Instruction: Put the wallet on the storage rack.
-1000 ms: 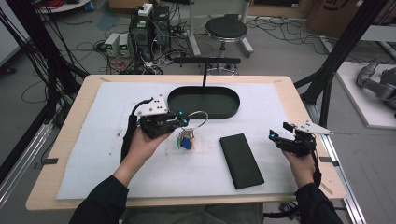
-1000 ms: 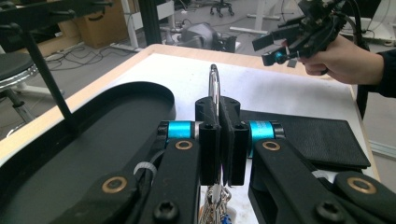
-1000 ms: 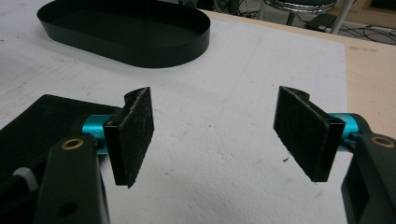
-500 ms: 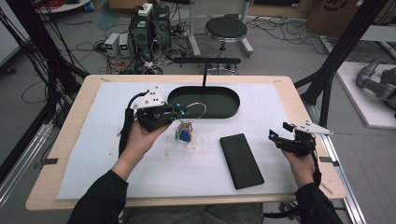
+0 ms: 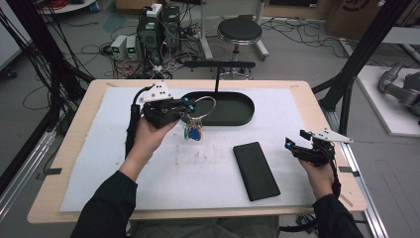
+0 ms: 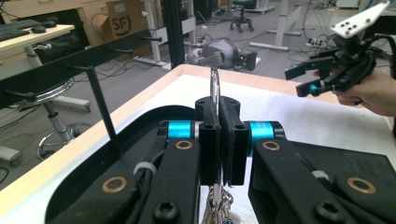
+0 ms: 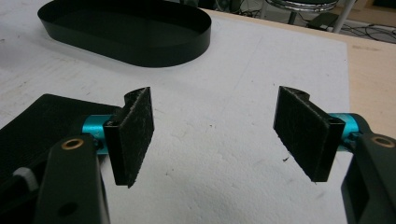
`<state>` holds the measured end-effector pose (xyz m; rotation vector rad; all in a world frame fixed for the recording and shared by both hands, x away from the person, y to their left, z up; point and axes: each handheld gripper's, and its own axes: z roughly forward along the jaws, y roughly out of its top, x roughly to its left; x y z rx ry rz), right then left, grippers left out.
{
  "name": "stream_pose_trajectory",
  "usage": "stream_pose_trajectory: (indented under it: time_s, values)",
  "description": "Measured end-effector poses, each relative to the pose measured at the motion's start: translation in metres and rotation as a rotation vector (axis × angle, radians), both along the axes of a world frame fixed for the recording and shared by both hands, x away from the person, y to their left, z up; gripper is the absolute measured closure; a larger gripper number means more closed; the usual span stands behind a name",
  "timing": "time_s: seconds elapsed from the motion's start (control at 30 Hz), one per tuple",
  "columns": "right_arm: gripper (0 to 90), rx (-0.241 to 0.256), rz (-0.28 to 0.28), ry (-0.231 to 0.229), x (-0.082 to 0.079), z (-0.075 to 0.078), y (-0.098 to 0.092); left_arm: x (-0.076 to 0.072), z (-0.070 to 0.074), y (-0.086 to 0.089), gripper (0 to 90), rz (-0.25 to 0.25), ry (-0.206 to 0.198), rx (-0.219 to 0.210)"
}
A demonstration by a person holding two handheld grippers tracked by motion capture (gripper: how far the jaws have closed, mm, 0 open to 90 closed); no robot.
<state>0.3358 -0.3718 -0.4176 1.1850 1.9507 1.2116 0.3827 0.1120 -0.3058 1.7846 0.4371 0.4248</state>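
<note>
My left gripper [image 5: 187, 105] is shut on a big metal key ring [image 5: 204, 105], and a bunch of keys with a blue tag [image 5: 193, 131] hangs below it, lifted off the mat beside the near left rim of the black oval tray [image 5: 236, 115]. In the left gripper view the ring [image 6: 215, 82] stands up between the closed pads of that gripper [image 6: 219, 140], with the tray wall [image 6: 116, 154] beneath. My right gripper [image 5: 296, 145] hovers open at the table's right edge; in its own view the gripper [image 7: 215, 130] has nothing but white mat between its pads.
A black phone [image 5: 255, 169] lies flat on the white mat [image 5: 99, 163] between the two hands. A black T-shaped stand [image 5: 218, 65] rises behind the tray. The tray [image 7: 126, 32] looks bare inside. A stool and cables sit beyond the table.
My left gripper has lifted the key ring and carried it away from me and to the right, up to the tray's rim. The right gripper has stayed put.
</note>
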Motion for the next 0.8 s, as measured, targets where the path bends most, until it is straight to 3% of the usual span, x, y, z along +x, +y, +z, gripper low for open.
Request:
stream_pose_trajectory:
  time_s: [0.2,0.8]
  values:
    - [29.4,0.002,0.001,0.002,0.000,0.000,0.000,0.010,0.006,0.003,86.5,0.026,-0.011,-0.015]
    - [29.4,0.005,0.006,0.000,0.001,0.000,0.000,0.051,0.020,0.004,86.5,0.117,-0.021,-0.003]
